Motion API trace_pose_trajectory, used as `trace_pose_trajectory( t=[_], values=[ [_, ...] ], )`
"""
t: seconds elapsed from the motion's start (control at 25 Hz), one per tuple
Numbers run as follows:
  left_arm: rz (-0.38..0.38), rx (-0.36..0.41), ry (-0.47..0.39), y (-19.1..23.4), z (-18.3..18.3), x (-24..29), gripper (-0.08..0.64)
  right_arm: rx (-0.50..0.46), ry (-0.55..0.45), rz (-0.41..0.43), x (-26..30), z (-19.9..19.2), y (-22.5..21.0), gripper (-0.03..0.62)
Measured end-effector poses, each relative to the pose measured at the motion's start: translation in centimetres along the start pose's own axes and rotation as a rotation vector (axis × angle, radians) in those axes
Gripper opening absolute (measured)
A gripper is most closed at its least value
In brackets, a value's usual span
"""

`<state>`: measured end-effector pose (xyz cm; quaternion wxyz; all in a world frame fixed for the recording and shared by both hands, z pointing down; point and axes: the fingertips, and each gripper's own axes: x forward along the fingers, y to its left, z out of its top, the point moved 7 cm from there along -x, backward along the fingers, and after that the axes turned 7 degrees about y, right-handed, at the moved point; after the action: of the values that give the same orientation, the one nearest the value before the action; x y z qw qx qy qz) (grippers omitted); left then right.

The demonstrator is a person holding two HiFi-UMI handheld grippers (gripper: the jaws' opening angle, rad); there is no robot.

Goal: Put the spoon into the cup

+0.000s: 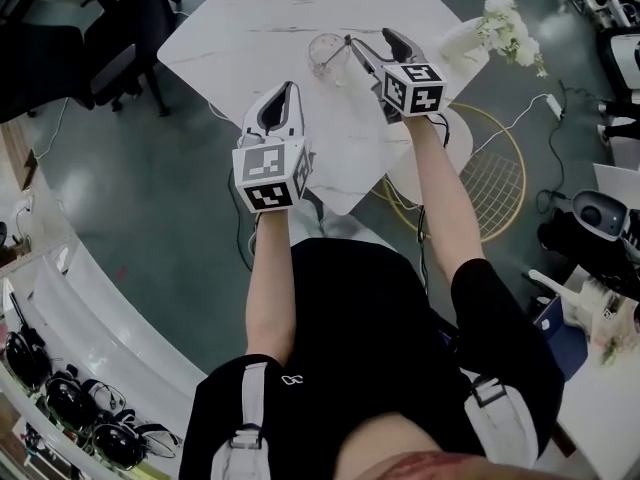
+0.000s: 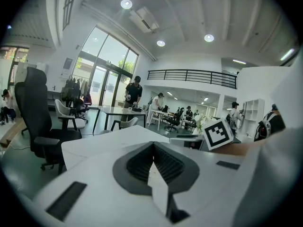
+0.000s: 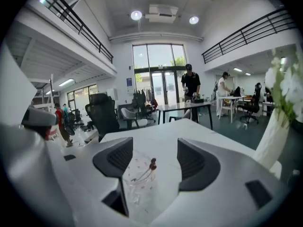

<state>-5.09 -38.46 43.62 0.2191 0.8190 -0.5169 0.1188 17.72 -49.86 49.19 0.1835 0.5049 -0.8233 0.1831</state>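
Spoon and cup are already together: the slim spoon (image 3: 144, 170), a pale stem with a dark reddish knob at its top end, leans slanted inside the clear, round glass cup (image 3: 136, 176). The cup's wall looks faintly speckled, though I cannot make out the pattern. It stands on the smooth white tabletop with grey marble veining (image 3: 161, 129), in the lower middle of my right gripper view.

My right gripper (image 3: 155, 143) is white hard plastic with dark ribbed rubber pads, and its jaws are spread wide with nothing pinched. In its own view the cup and spoon show in the gap between the two pads, nearer the left-hand pad (image 3: 118, 159) and touching neither. The spoon's knob shows close to the middle of the gap. From the head view the cup (image 1: 325, 56) sits in the upper centre of the frame, just left of the right gripper's (image 1: 368, 40) tips, on the same tabletop (image 1: 260, 23).

My left gripper (image 2: 154, 148) has its ribbed pads pressed together, with nothing between them. In the head view it (image 1: 285, 100) hangs left of centre over the near edge of the table, well apart from the cup.

A tapered white vase (image 1: 455, 43) of white flowers (image 1: 508, 23) stands at the upper right of the head view, just right of my right gripper.
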Motion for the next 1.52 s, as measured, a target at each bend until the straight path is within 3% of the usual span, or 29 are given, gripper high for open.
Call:
trace_pose_trajectory(
  t=[0.12,0.28,0.44,0.52,0.8,1.04,1.52],
  values=[
    [-0.003,0.009,-0.055,-1.8,1.4,-0.2,0.012,0.023,-0.152,0.002,-4.0,3.8,0.0,0.276],
    [-0.009,0.039,-0.147,-4.4,4.0,-0.9,0.012,0.036,-0.354,-0.026,-10.1,8.1,0.2,0.169],
    [-0.004,0.064,-0.217,-6.5,5.4,-2.3,0.012,0.013,-0.442,-0.095,-14.7,8.6,1.4,0.077],
    [0.002,0.083,-0.248,-7.5,6.3,-2.9,0.013,0.005,-0.454,-0.115,-16.4,8.7,1.8,0.006],
    [0.023,0.132,-0.316,-9.2,8.6,-4.5,0.012,-0.037,-0.413,-0.094,-19.0,8.6,3.1,0.006],
    [0.036,0.147,-0.308,-9.3,8.5,-4.1,0.013,-0.082,-0.375,-0.015,-18.1,7.6,4.4,0.006],
    [0.034,0.168,-0.306,-9.6,8.8,-4.3,0.012,-0.135,-0.359,0.032,-17.6,8.3,5.3,0.006]
  ],
)
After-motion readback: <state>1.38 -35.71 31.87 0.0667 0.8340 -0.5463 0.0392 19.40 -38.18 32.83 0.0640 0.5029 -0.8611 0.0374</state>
